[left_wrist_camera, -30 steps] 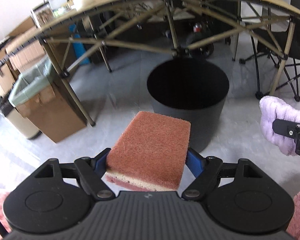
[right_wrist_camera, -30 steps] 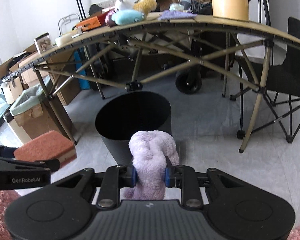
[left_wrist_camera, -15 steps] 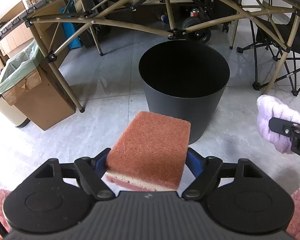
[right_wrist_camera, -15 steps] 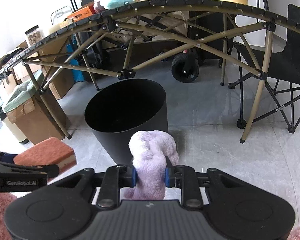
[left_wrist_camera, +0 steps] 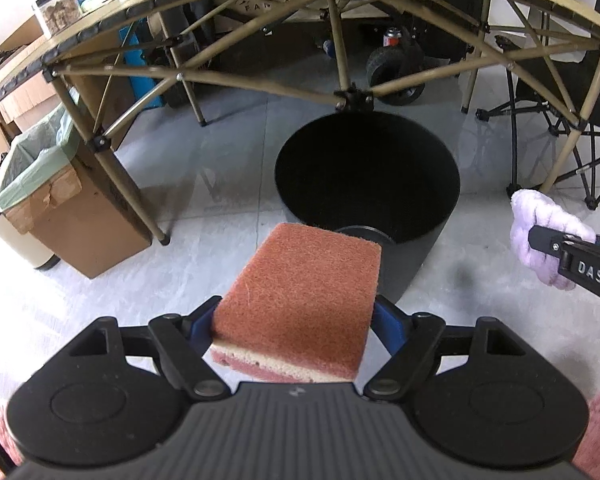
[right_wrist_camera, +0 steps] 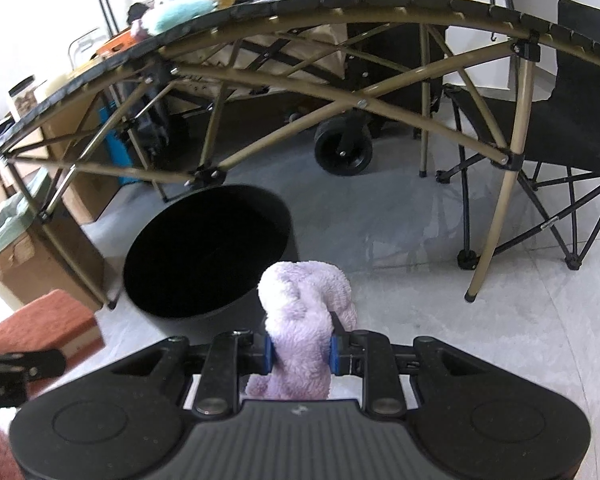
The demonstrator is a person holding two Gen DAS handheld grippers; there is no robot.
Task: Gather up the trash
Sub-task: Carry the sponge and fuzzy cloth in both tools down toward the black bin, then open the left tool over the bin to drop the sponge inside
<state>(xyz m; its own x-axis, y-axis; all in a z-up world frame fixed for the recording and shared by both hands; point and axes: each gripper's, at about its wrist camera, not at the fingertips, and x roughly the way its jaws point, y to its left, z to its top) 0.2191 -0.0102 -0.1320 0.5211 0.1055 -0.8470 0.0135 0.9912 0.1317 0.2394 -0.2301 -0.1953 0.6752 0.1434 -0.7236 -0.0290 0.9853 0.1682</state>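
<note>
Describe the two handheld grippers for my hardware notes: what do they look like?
Both are matte black plastic. The left gripper and right gripper each show a ribbed central housing, two round side lobes with embossed circles, linkage arms on silver pivot screws, and blue finger pads. White lettering marks the outer side of each finger. No cables or sleeves are visible.

Both fisheye views were bright and evenly lit by soft daylight, strongest at the left edge, where the pale grey tiled floor (left_wrist_camera: 32, 312) washed out to white. Shadows lay faint and diffuse. The round black plastic bin (right_wrist_camera: 208, 252) showed no interior detail. Straight lines bowed heavily toward dark vignetted corners. Focus stayed sharp throughout.
</note>
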